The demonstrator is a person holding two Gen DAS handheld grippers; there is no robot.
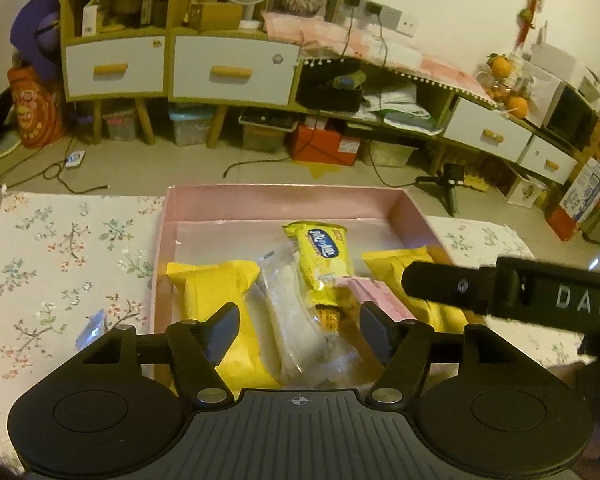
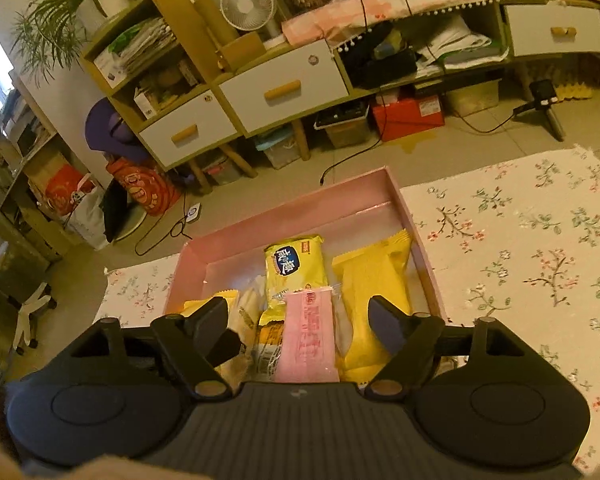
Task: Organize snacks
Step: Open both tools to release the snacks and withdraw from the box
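While both grippers gape, pink packet [image 2: 310, 336] lies in pink box [image 2: 300, 204].

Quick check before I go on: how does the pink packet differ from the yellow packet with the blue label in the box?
The pink packet is narrow and plain pink with faint red print; the yellow packet with the blue label is wider and glossy. The pink packet lies nearer the right gripper, between its open fingers; the yellow one sits farther back. Both lie flat in the pink box.
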